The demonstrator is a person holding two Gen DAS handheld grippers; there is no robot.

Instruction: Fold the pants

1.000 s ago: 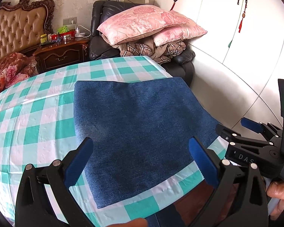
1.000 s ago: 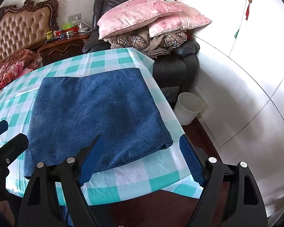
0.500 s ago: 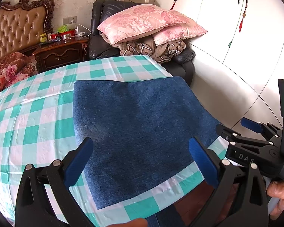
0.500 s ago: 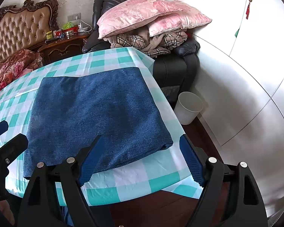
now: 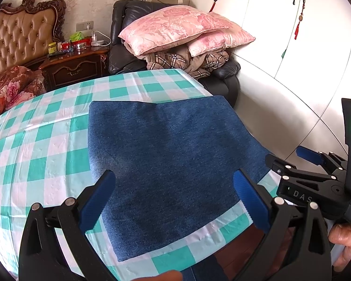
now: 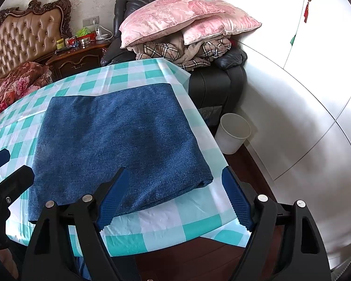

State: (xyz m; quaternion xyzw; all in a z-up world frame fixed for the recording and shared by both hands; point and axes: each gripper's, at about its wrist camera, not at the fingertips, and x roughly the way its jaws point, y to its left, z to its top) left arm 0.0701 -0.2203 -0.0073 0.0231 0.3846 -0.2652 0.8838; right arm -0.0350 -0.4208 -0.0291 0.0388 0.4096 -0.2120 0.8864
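Neatly folded, the denim pants (image 6: 114, 147) lay on the checked tabletop (image 6: 194, 229) just ahead of both gaping, empty hand-held grippers, right (image 6: 173, 199) nearest the folded corner, left (image 5: 173, 201) alongside.

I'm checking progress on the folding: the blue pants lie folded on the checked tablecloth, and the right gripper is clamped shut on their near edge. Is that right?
Not quite. The right gripper is open, its blue pads wide apart and holding nothing, as the right wrist view shows. The rest stands: the blue pants lie folded on the checked tablecloth.
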